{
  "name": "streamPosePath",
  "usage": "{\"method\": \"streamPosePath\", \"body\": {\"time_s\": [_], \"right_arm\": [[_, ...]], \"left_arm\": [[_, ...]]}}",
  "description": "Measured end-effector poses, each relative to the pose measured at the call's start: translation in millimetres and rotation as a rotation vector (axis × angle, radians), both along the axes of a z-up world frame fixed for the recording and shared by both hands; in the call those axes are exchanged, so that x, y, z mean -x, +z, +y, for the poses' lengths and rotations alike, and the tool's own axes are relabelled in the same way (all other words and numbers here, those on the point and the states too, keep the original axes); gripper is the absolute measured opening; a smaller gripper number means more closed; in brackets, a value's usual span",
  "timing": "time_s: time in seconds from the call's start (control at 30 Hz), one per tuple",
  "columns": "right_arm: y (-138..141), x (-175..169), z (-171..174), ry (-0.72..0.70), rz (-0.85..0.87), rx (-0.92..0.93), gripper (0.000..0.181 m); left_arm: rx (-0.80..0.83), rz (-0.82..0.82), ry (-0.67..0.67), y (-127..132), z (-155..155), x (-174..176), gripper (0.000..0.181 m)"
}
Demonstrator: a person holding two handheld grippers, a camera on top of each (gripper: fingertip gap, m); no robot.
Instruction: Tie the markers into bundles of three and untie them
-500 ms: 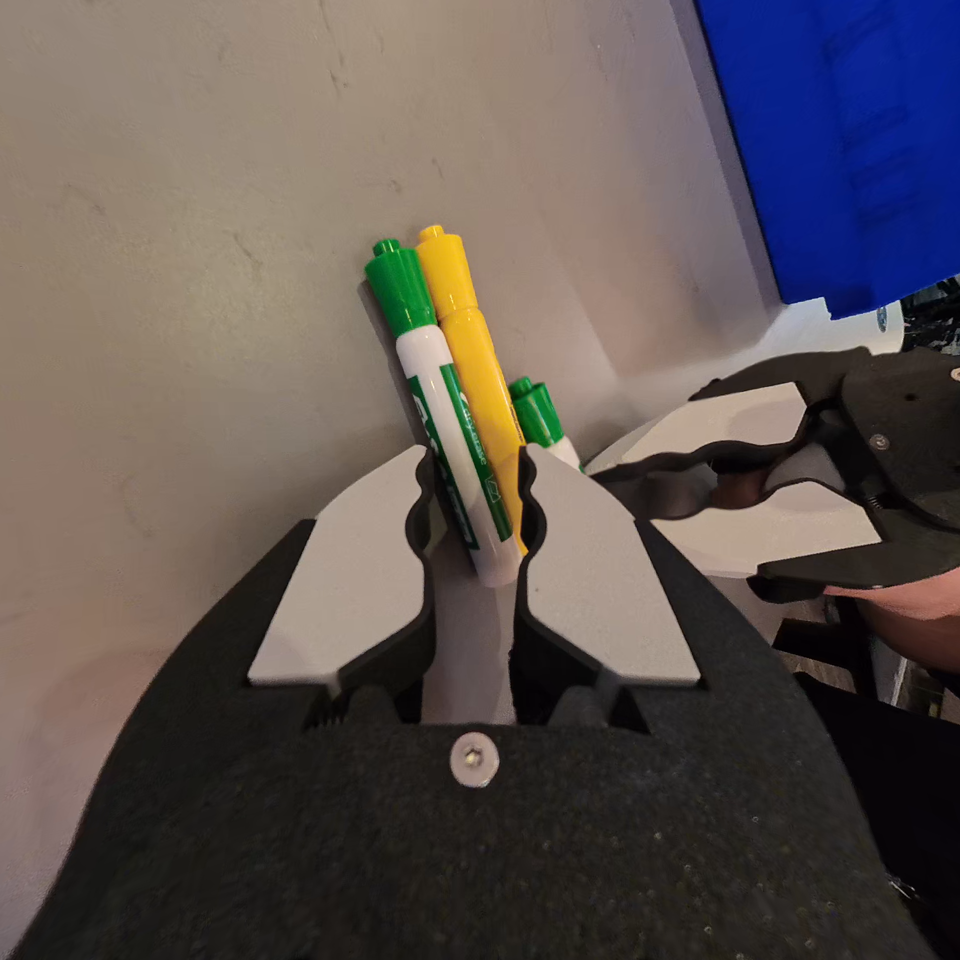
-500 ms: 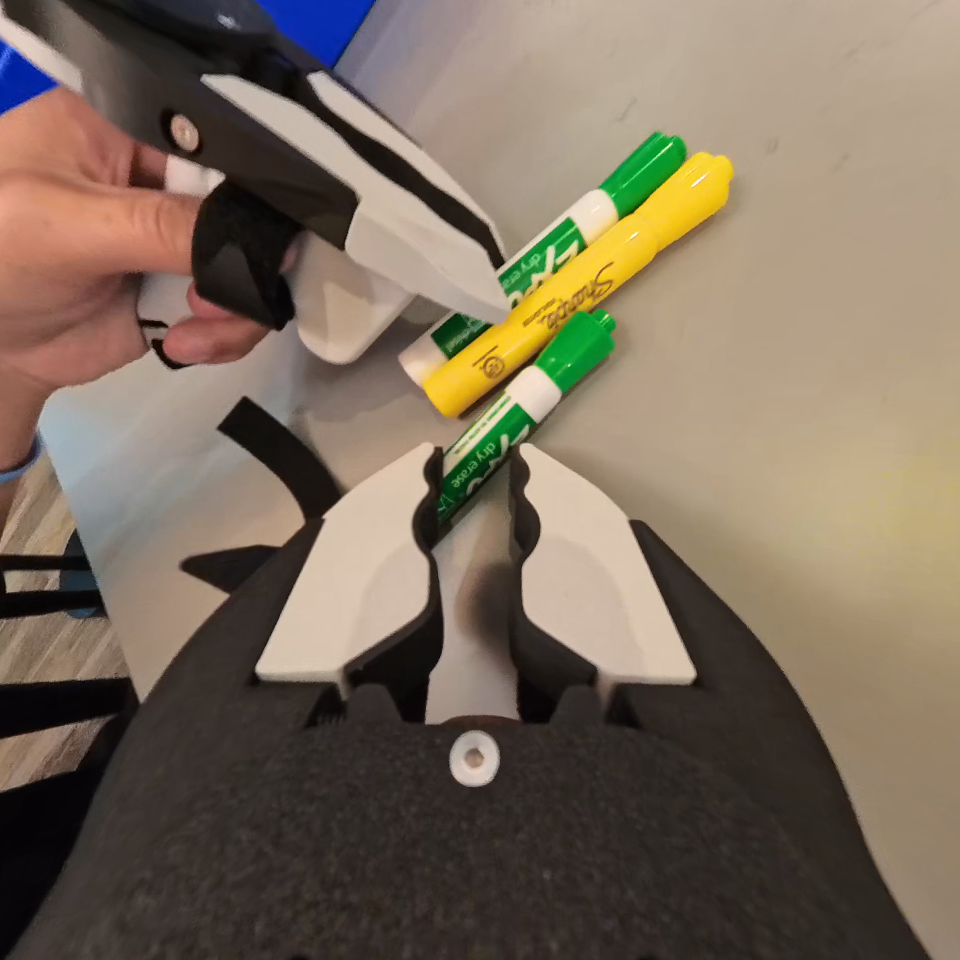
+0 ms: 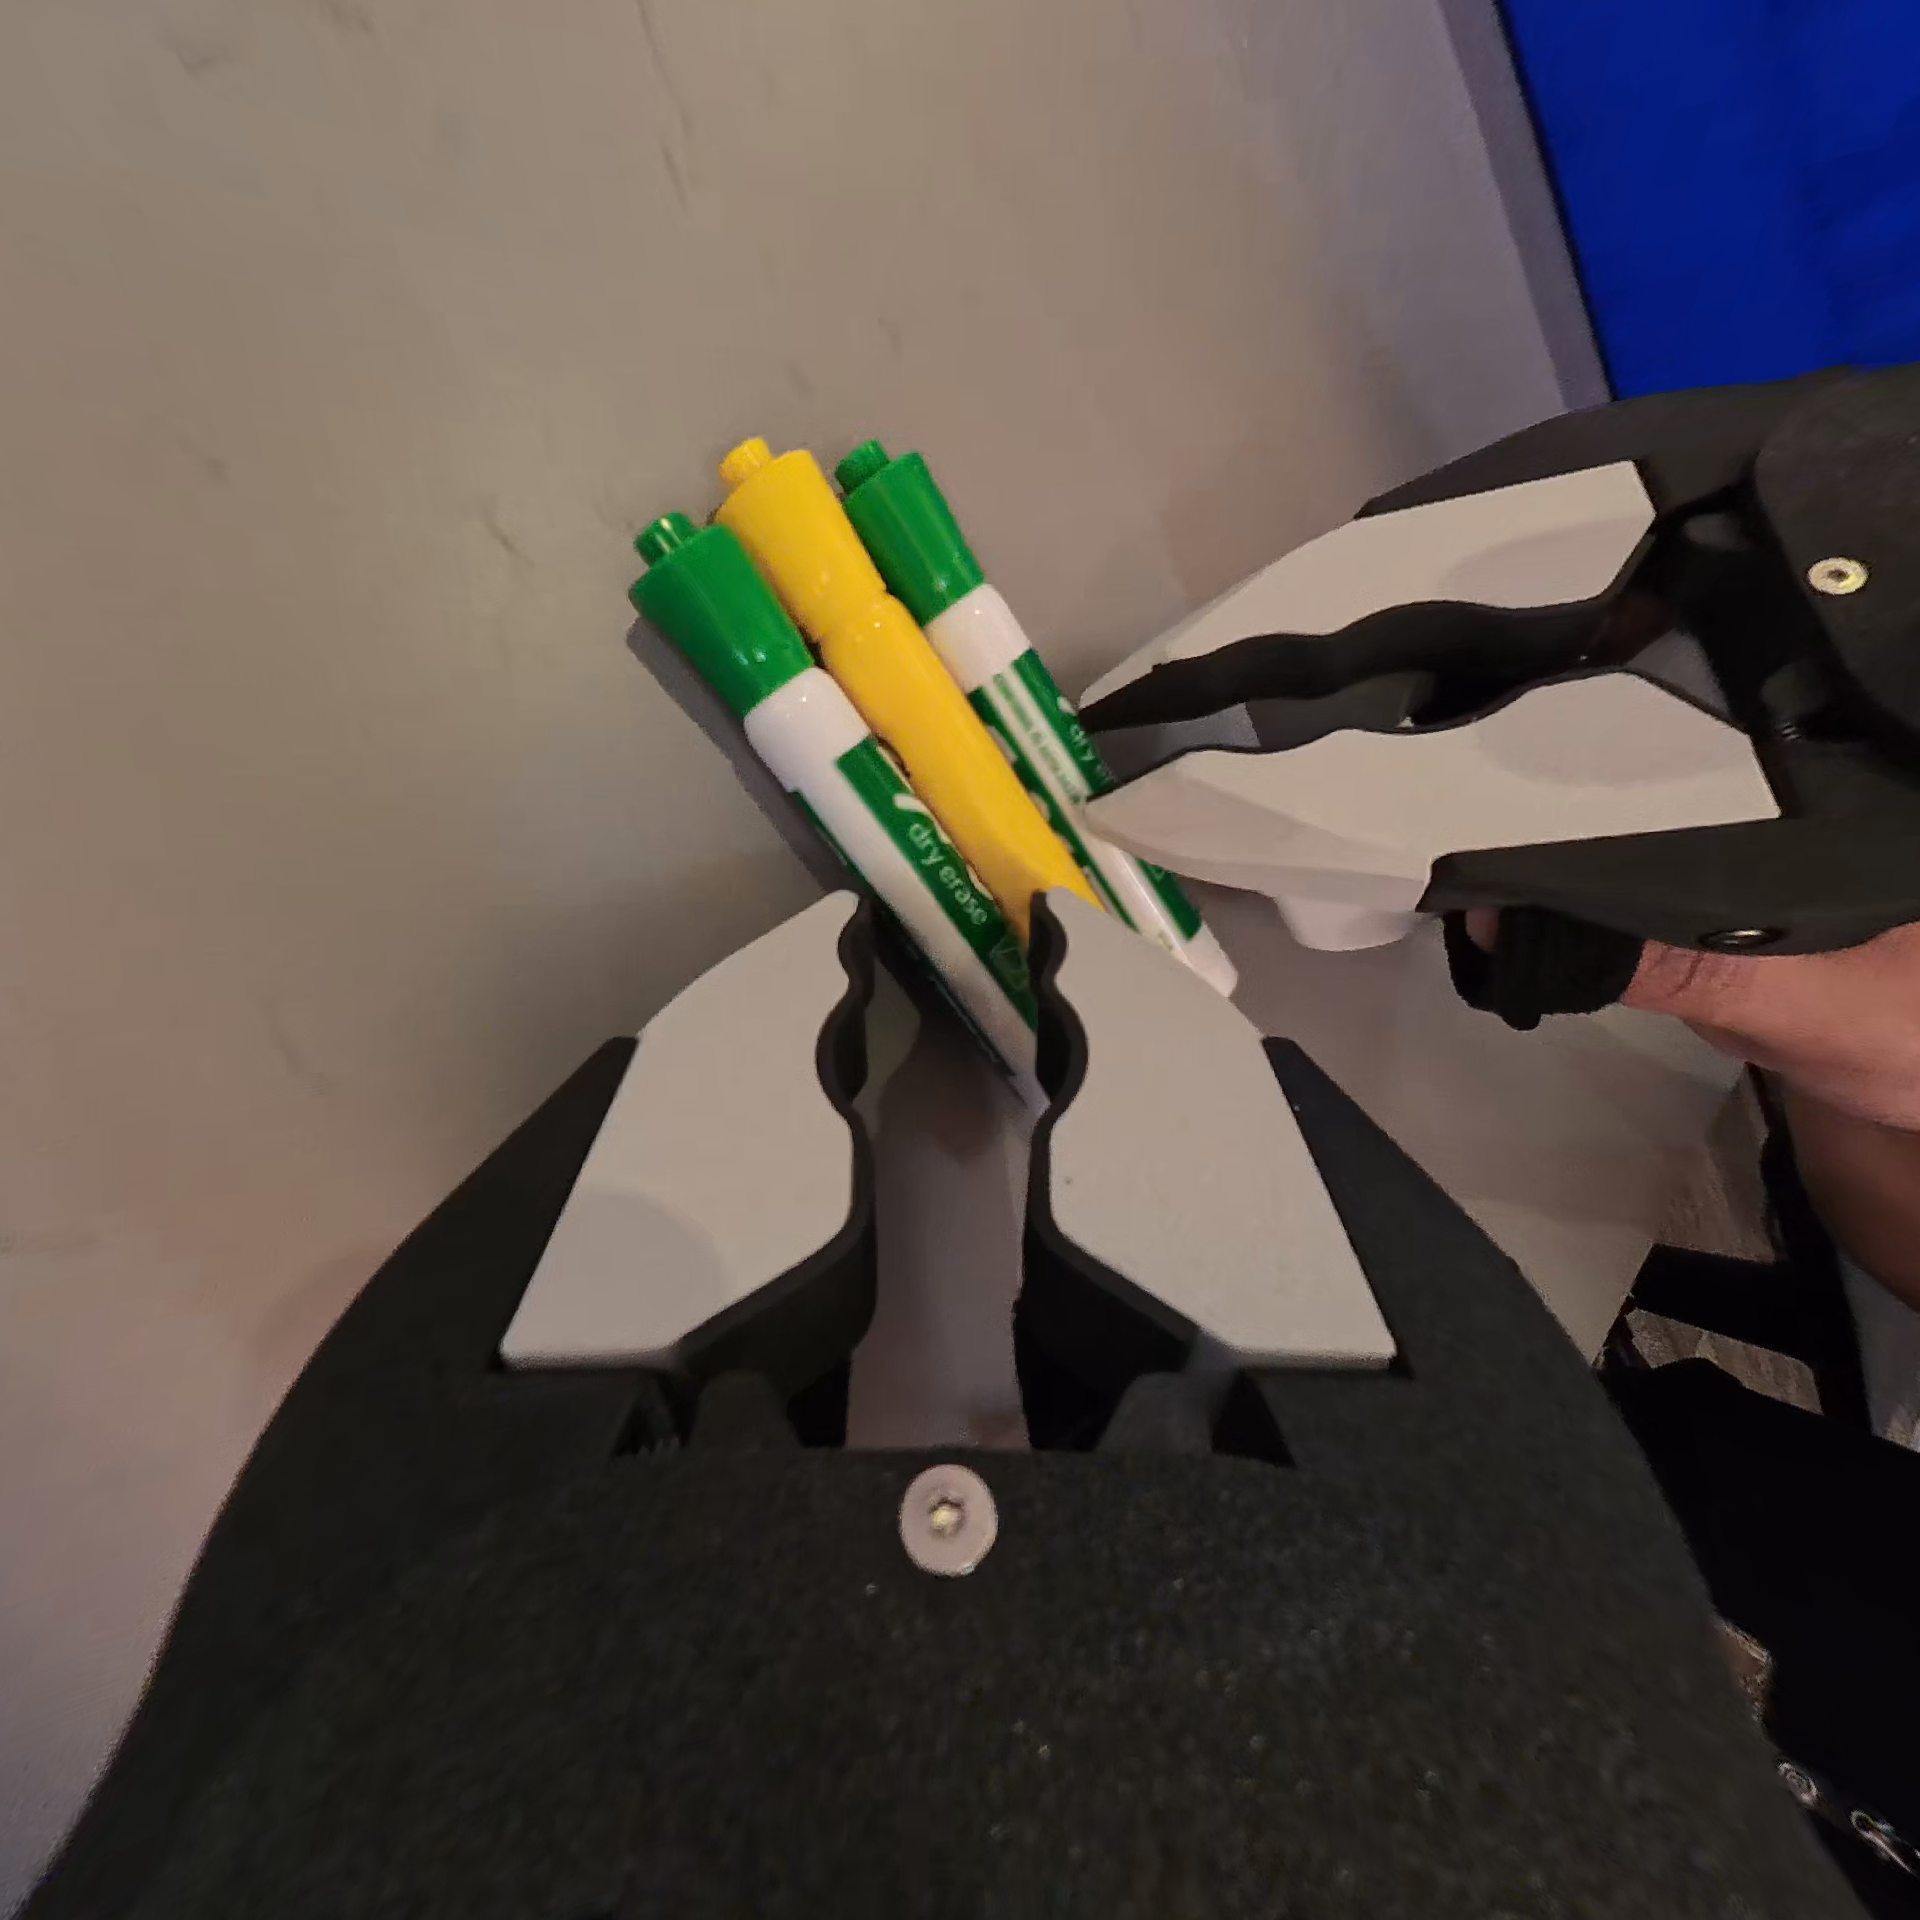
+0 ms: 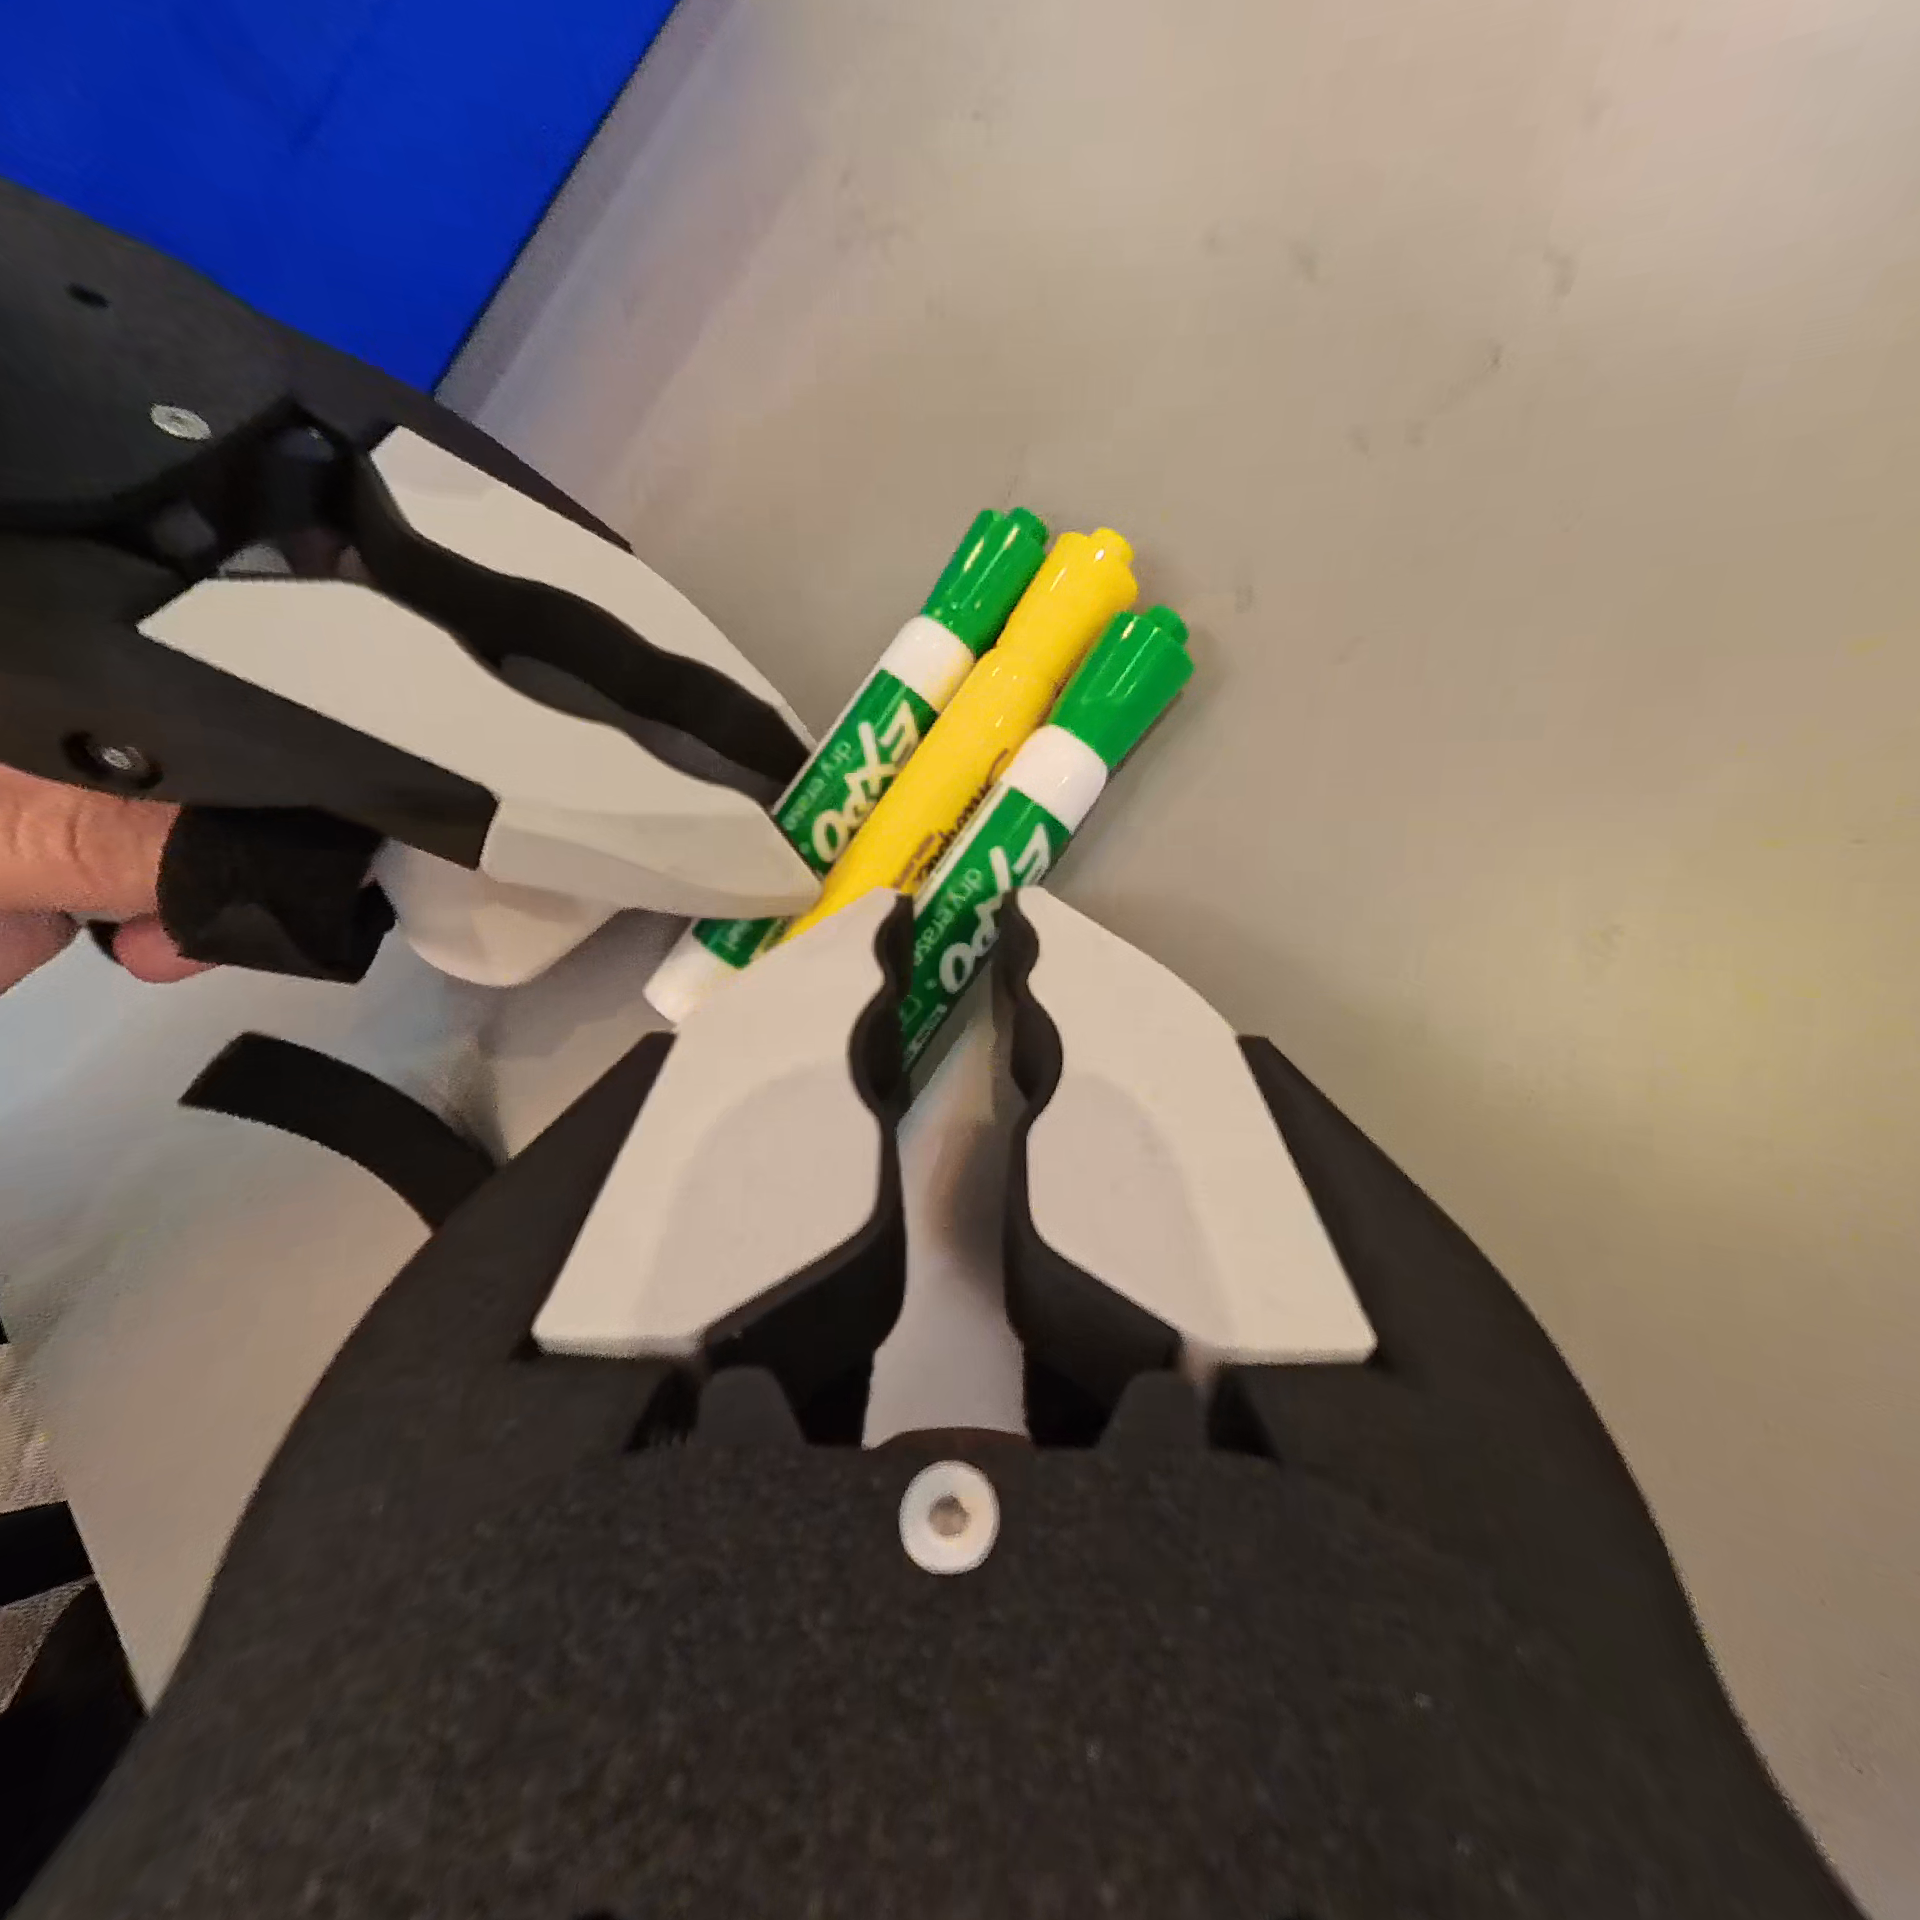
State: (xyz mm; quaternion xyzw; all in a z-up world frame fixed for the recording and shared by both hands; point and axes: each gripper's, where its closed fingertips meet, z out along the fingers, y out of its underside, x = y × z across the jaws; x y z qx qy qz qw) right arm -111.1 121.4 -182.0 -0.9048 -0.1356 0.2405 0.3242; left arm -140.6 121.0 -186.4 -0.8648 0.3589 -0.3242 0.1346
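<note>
Yellow marker [image 3: 914, 717] between two green markers [image 3: 821, 790], our left gripper [image 3: 945, 920] and right gripper [image 4: 961, 914] each parted round a green one, on our grey table [image 3: 312, 520].

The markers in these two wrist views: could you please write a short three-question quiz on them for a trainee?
1. How many markers lie on the grey table, and how many of them are yellow?
2. True or false: the yellow marker lies between the two green markers.
3. What sits between the fingers of the right gripper? A. the yellow marker B. a green marker C. nothing

Key: 1. three, one of them yellow; 2. true; 3. B
</note>
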Motion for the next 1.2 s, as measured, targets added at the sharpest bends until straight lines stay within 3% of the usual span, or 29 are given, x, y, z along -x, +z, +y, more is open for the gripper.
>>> {"method": "streamPosePath", "body": {"time_s": [0.3,0.43,0.63,0.73,0.83,0.93,1.07,1.2], "right_arm": [[22.8,-12.6,1.8,0.011,0.081,-0.082,0.025],[13.3,-22.3,-12.0,0.018,0.081,-0.048,0.025],[12.4,-9.9,-7.5,0.052,0.096,-0.054,0.026],[17.5,-18.3,-16.1,0.044,0.095,-0.069,0.028],[26.0,-36.8,-34.3,-0.006,0.053,-0.137,0.029],[30.9,-50.4,-58.1,-0.083,0.037,-0.224,0.03],[40.1,-64.1,-74.6,-0.169,0.003,-0.336,0.034],[51.4,-69.8,-72.7,-0.133,-0.118,-0.427,0.034]], "left_arm": [[-0.03,-0.038,0.066,17.6,7.3,12.7,0.032],[-0.138,-0.016,0.103,30.7,3.3,26.3,0.035],[-0.134,0.032,0.142,22.1,-2.8,34.4,0.036],[-0.213,0.053,0.211,28.5,5.2,41.4,0.038],[-0.32,0.036,0.26,39.0,4.3,31.2,0.073],[-0.377,0.059,0.314,39.7,3.8,20.3,0.095],[-0.412,-0.022,0.46,58.0,21.5,16.6,0.08],[-0.508,-0.098,0.461,81.6,32.1,7.0,0.08]]}}
